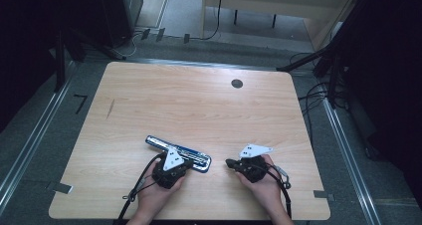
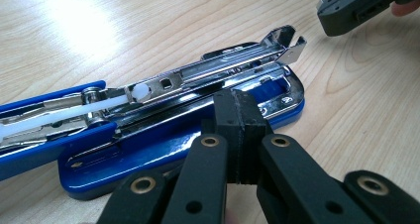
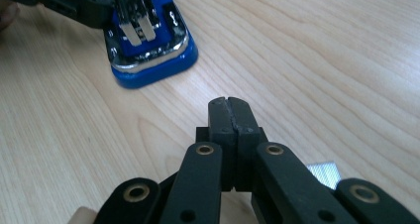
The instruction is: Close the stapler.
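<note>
A blue and chrome stapler (image 1: 177,153) lies swung open on the wooden table (image 1: 199,105), its metal staple channel (image 2: 208,75) raised above the blue base (image 2: 163,149). My left gripper (image 2: 238,102) is shut with nothing between its jaws, its tip against the near side of the stapler's base; in the high view the left gripper (image 1: 185,161) sits over the stapler's right half. My right gripper (image 3: 230,105) is shut and empty, low over bare wood just short of the stapler's front end (image 3: 148,45). A short strip of staples (image 3: 324,174) lies beside the right gripper's jaws.
A dark round grommet (image 1: 237,83) is set in the table near the far edge. Cables trail from both grippers off the near edge. The floor around the table holds rails, cables and dark stands.
</note>
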{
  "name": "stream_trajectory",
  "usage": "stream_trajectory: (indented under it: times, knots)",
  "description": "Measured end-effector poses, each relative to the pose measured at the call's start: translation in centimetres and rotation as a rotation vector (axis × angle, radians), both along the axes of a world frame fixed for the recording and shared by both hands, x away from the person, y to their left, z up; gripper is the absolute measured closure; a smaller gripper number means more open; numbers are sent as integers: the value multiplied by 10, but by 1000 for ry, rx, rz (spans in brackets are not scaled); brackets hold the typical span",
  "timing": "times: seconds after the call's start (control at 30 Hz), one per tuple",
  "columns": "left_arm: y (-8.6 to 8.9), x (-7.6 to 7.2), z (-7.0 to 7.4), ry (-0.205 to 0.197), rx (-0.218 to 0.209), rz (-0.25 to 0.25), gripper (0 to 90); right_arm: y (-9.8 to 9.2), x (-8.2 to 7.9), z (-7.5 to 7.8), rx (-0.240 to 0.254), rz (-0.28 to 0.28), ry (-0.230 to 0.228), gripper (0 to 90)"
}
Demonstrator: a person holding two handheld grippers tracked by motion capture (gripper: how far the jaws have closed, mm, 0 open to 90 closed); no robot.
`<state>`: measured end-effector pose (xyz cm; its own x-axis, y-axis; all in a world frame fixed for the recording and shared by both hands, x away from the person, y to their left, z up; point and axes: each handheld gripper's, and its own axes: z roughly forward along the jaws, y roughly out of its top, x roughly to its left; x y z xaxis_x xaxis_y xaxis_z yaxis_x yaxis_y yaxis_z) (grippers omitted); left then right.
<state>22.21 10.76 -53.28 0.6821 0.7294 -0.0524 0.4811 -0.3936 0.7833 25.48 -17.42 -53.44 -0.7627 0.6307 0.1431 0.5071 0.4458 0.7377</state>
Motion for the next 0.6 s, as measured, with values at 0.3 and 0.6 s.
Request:
stream_trajectory:
  times: [0.3, 0.6]
  knots:
    - [0, 0, 0, 3, -3, 1, 900, -15, -5, -4, -6, -27, 12, 900]
    - [0, 0, 0, 3, -3, 1, 900, -27, -9, -5, -10, -46, 15, 900]
